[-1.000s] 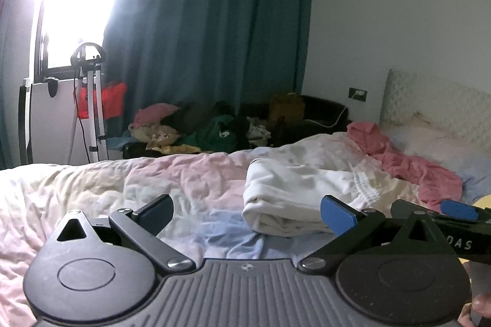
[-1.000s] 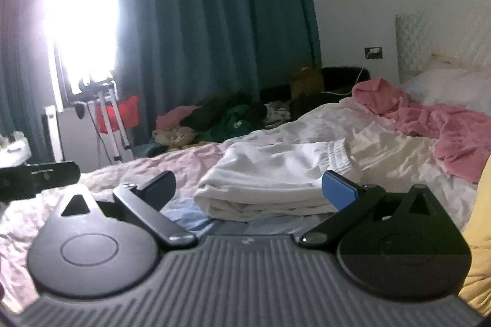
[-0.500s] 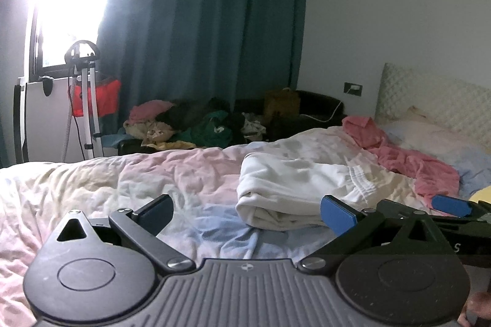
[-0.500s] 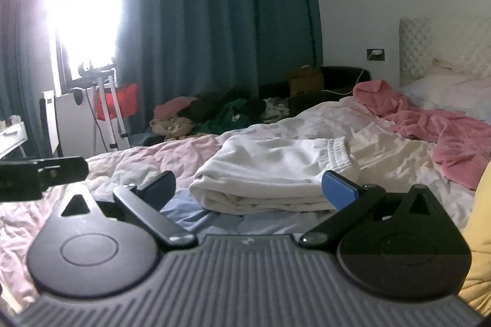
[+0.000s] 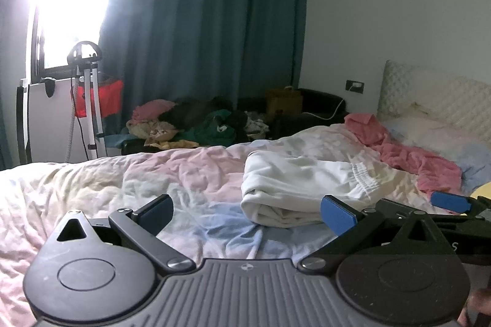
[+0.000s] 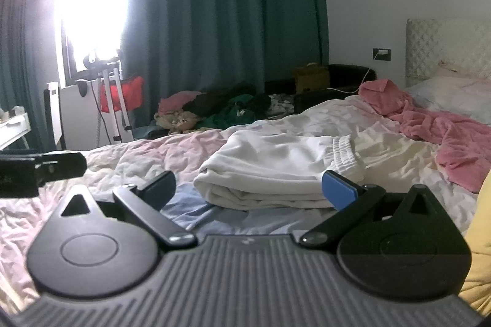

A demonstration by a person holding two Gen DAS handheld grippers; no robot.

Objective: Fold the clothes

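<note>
A white garment with an elastic waistband (image 5: 300, 188) lies folded into a thick bundle on the bed; it also shows in the right wrist view (image 6: 276, 170). My left gripper (image 5: 247, 212) is open and empty, low over the sheet, short of the bundle's left end. My right gripper (image 6: 248, 188) is open and empty, just in front of the bundle. Part of the right gripper shows in the left wrist view (image 5: 448, 202), and part of the left one in the right wrist view (image 6: 40, 170).
A pink garment (image 6: 445, 124) lies crumpled toward the pillows (image 6: 454, 93). Something yellow (image 6: 478, 238) sits at the right edge. Beyond the bed is a heap of clothes (image 5: 196, 124), a tripod (image 5: 89, 99), a teal curtain and a bright window.
Both views have shifted slightly; the folded white bundle sits a little lower and nearer the fingers. Both grippers stay open and empty.
</note>
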